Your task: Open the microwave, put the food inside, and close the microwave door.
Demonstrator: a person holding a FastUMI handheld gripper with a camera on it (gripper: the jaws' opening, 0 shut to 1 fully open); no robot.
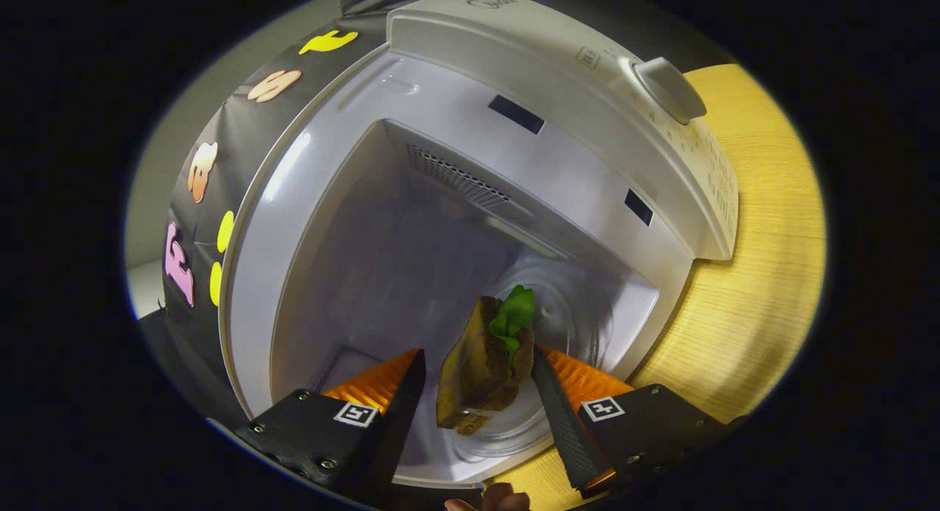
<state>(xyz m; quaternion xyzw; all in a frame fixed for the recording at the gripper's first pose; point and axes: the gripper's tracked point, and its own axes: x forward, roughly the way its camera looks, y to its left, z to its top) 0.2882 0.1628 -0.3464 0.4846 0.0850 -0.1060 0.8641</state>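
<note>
The white microwave (514, 48) stands with its cavity (396, 261) exposed right ahead of me. A brown sandwich slice with a green leaf (481, 364) stands on edge on the glass turntable (573, 305) at the mouth of the cavity. It sits between the fingers of my gripper (477, 353), which is open. One finger lies against the food's leaf side. A narrow gap shows between the other finger and the food.
The microwave's control panel with a round knob (668, 89) runs along one side of the cavity. A light wooden tabletop (764, 276) lies beside and under the microwave. A vent grille (459, 179) marks the cavity's inner wall. A person's fingertips (499, 498) show behind the gripper.
</note>
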